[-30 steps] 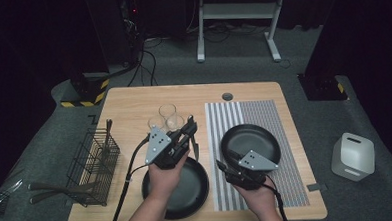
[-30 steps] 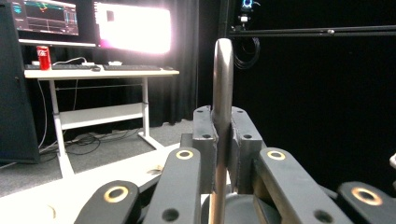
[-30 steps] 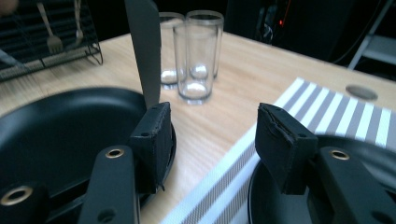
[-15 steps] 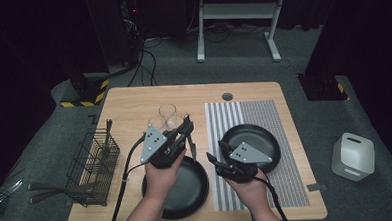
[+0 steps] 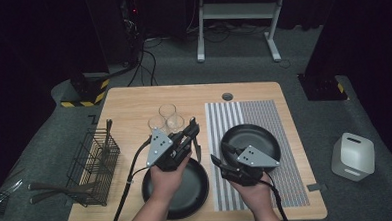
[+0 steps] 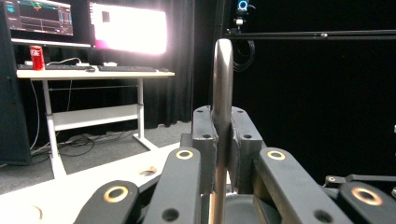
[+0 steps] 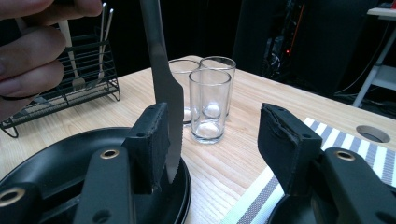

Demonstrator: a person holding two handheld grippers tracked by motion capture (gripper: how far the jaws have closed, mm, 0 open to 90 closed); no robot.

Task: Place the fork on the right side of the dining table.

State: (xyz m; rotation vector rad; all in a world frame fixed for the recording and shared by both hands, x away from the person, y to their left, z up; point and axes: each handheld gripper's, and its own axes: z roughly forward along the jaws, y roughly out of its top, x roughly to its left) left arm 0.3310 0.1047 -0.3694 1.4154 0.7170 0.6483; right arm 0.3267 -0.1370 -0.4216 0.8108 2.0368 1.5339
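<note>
The left gripper (image 5: 191, 135) clenches the knife (image 7: 163, 88), blade hanging upright at 11 o'clock of the right gripper (image 7: 212, 140), whose jaws stand released.

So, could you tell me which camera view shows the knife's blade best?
The right gripper view: the knife hangs blade-down there, serrated edge clear. The left gripper view shows its handle clamped in the left gripper; the high view shows the blade small and dark.

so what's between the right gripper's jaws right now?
Bare gap. In the right gripper view the knife, clamped in the left gripper, hangs blade-down beside the right gripper's left jaw; glasses stand behind.
</note>
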